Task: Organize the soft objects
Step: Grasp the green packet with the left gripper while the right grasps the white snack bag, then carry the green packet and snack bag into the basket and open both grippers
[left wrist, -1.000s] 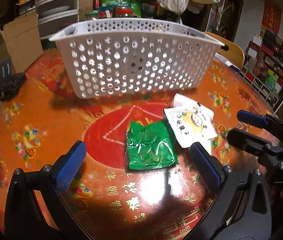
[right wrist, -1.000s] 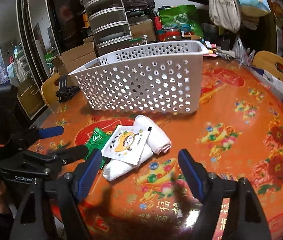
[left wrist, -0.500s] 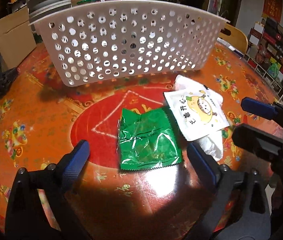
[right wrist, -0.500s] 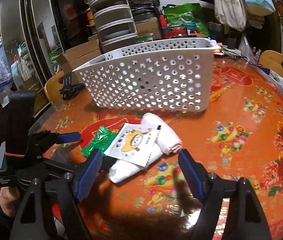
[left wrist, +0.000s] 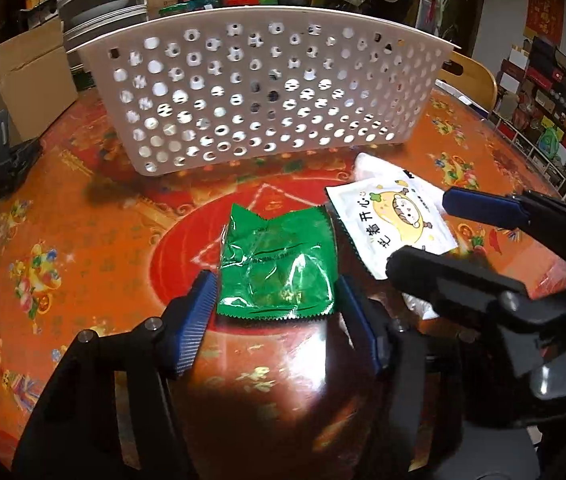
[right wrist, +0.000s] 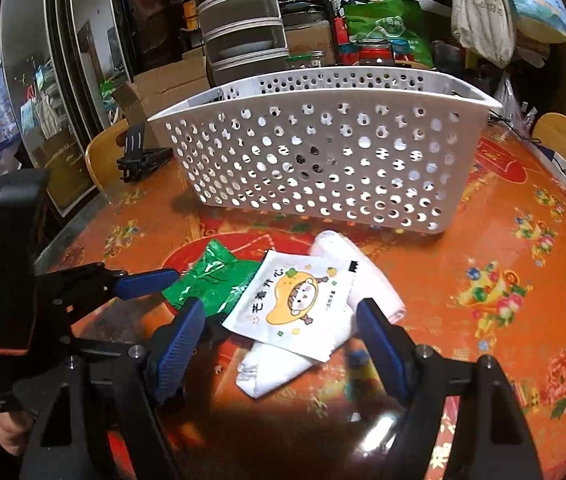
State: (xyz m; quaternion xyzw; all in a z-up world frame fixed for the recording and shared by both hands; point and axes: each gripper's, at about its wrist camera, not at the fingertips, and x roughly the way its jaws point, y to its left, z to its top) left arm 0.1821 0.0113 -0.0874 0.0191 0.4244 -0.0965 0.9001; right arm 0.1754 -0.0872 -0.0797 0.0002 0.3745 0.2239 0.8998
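Note:
A green foil packet (left wrist: pixel 277 264) lies flat on the red table, also in the right wrist view (right wrist: pixel 211 280). My left gripper (left wrist: pixel 275 312) is open, its blue pads on either side of the packet's near edge. A white packet with a yellow cartoon (left wrist: pixel 391 224) lies to its right on rolled white cloth (right wrist: pixel 283 368). My right gripper (right wrist: pixel 283 324) is open around the white packet (right wrist: pixel 295 300) and cloth. A white perforated basket (left wrist: pixel 267 92) stands behind them, also in the right wrist view (right wrist: pixel 323 152).
A black clip (left wrist: pixel 3 156) lies at the table's left edge. Cardboard boxes (left wrist: pixel 23 80), stacked containers (right wrist: pixel 243 24) and bags crowd behind the basket. A wooden chair back (left wrist: pixel 471 80) stands at the right.
My left gripper has moved forward and down to the green packet and narrowed around its near edge. My right gripper has moved forward until its pads flank the white packet.

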